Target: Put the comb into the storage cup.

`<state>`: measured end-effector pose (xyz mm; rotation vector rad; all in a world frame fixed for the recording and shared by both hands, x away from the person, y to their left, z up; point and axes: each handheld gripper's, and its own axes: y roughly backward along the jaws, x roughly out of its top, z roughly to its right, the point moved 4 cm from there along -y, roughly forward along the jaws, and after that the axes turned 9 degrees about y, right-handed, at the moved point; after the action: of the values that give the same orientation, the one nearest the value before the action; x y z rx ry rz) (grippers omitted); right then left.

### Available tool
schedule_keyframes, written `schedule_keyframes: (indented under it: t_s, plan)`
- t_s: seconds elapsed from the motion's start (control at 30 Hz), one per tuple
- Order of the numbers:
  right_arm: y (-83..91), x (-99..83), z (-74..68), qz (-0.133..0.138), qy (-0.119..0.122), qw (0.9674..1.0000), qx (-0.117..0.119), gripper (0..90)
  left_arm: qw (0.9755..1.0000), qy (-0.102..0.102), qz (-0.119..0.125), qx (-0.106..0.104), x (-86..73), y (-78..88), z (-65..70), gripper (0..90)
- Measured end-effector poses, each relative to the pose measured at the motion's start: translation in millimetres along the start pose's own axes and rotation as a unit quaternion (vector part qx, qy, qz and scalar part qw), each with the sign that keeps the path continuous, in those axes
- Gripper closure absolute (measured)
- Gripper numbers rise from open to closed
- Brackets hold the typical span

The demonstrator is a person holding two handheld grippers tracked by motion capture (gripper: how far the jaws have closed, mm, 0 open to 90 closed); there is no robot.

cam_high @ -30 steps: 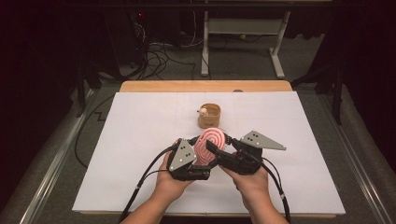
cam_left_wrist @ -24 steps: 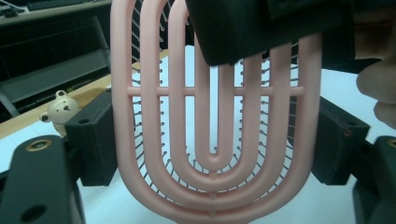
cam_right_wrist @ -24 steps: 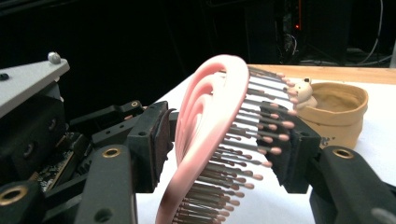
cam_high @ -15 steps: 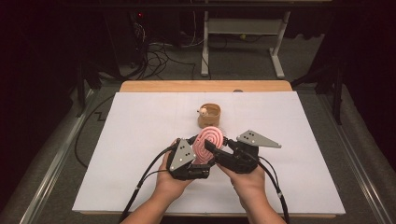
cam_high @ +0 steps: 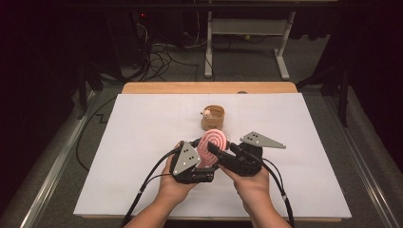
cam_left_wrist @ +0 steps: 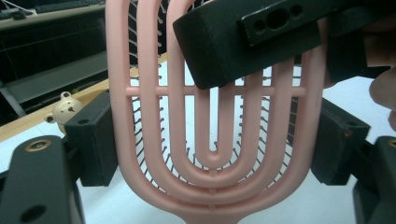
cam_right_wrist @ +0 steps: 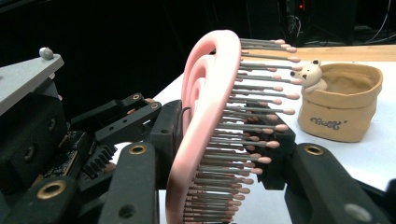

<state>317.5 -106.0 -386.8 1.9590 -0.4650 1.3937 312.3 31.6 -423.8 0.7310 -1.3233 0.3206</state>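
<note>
A tan pot (cam_high: 212, 118) stands just beyond the hairbrush (cam_high: 213, 145).

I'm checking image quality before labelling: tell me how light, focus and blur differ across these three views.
High view: white table cover evenly lit, room behind dark, pink hairbrush small but sharp. Left gripper view: hairbrush well lit and sharp, bear behind soft. Right gripper view: bristles crisp mid-frame, blurred at the bottom edge; beige pot slightly soft, background black.

The right claw (cam_high: 215, 150) closes further on the pink hairbrush (cam_high: 212, 146) (its jaws now pinch the brush head front and back), having just been closing
</note>
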Motion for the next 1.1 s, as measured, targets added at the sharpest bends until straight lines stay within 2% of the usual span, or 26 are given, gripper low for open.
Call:
schedule_keyframes:
  t_s: [0.63, 1.1]
  plan:
    - [1.6, -0.8, -2.9, -0.001, -0.006, 1.0, 0.003, 63.5, 1.0, -0.005, -0.003, 0.004, -1.2, -1.1, 1.6, 19.1]
    - [3.6, 1.1, -4.8, 0.004, 0.003, 1.0, 0.007, 63.7, 0.9998, 0.01, 0.005, -0.019, -0.4, -0.9, 1.4, 18.8]
